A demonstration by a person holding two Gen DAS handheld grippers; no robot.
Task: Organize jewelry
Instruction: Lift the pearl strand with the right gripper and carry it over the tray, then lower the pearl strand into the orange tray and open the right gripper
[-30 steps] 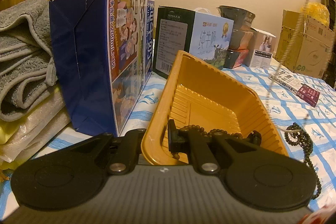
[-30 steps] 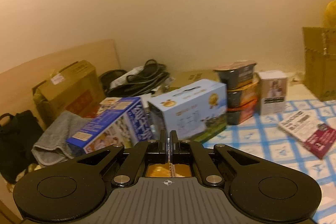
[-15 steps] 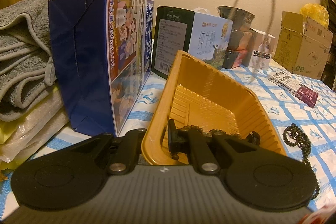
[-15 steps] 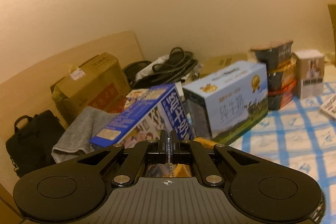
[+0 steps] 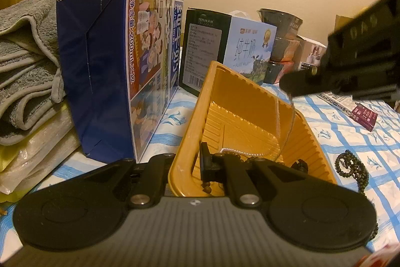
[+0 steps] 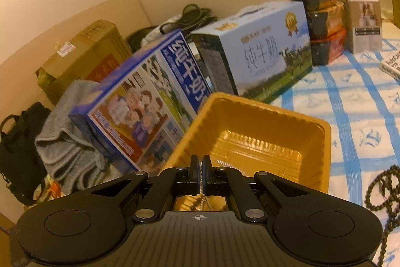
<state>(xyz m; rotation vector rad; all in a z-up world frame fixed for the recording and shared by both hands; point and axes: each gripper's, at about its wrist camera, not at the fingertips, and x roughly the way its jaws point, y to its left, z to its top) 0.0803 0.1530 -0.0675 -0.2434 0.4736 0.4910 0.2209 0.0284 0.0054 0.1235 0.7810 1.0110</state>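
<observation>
My left gripper [image 5: 185, 167] is shut on the near rim of a yellow plastic tray [image 5: 250, 104], one finger inside and one outside, and holds the tray tilted up. From the upper right, my right gripper [image 5: 290, 88] hangs over the tray, shut on a thin silver chain [image 5: 287, 121]. The chain's lower end lies on the tray floor. In the right wrist view the right gripper [image 6: 200, 177] pinches the chain [image 6: 203, 202] above the tray [image 6: 262, 121]. Dark beads [image 5: 250, 159] rest inside the near rim. A dark bead necklace [image 5: 350, 164] lies on the cloth to the right.
A tall blue milk carton box [image 5: 112, 71] stands close to the tray's left side, with a pale blue milk box [image 5: 247, 49] behind it. Folded grey towels [image 5: 22, 41] sit far left. Stacked bowls [image 5: 282, 41] and a book [image 5: 350, 104] lie further right on the blue-checked cloth [image 5: 350, 137].
The right gripper has come down and toward the tray, and the chain that dangled beside the tray now hangs into it. The left gripper and the tray have stayed put.
</observation>
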